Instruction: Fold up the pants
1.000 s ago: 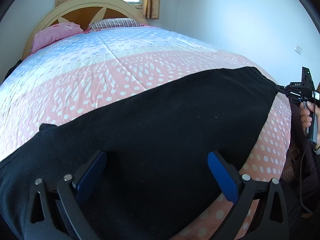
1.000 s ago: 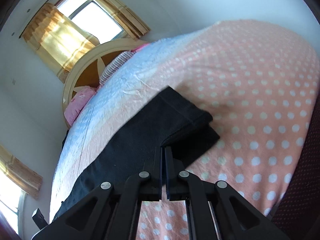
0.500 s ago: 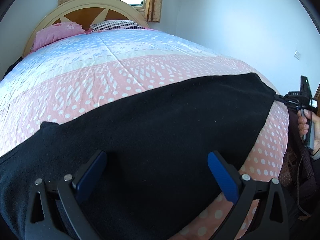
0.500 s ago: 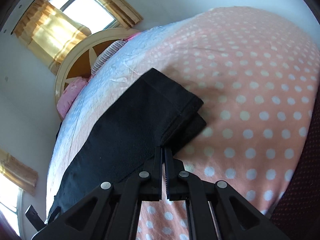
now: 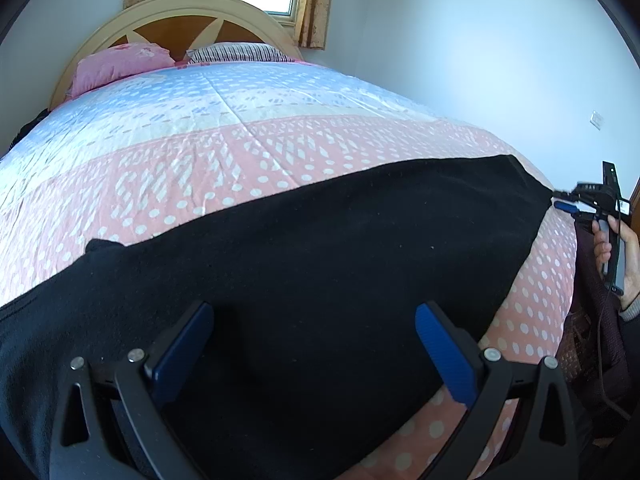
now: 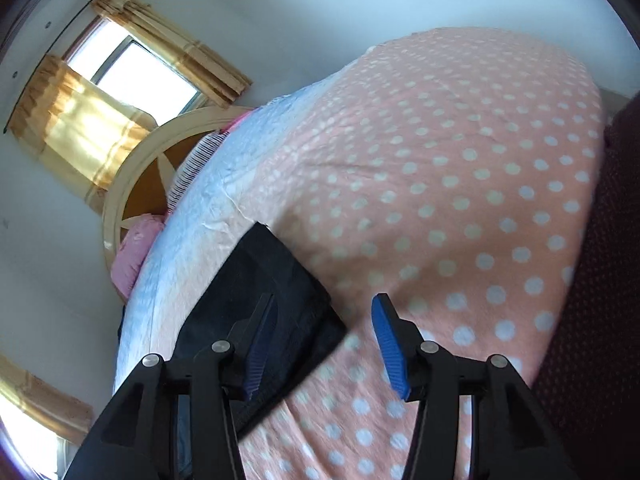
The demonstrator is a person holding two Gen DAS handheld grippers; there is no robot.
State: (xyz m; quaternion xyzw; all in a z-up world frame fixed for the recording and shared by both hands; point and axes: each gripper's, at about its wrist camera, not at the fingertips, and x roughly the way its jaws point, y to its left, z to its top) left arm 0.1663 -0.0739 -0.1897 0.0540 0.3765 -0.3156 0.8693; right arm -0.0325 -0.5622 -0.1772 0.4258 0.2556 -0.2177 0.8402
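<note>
Pants (image 5: 320, 272) lie flat across the bed's (image 5: 224, 148) foot edge, one end at its right corner. Left gripper (image 5: 312, 344) open above them; right gripper (image 6: 320, 340) open, holding nothing. Risk: fingers pinch one layer only, or snag the quilt, skewing the fold.

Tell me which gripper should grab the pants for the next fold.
Right, probably. The right gripper is open at the hem end of the pants, one finger over the corner. The left gripper is open too, but hovers over mid-fabric with no edge between its fingers.
</note>
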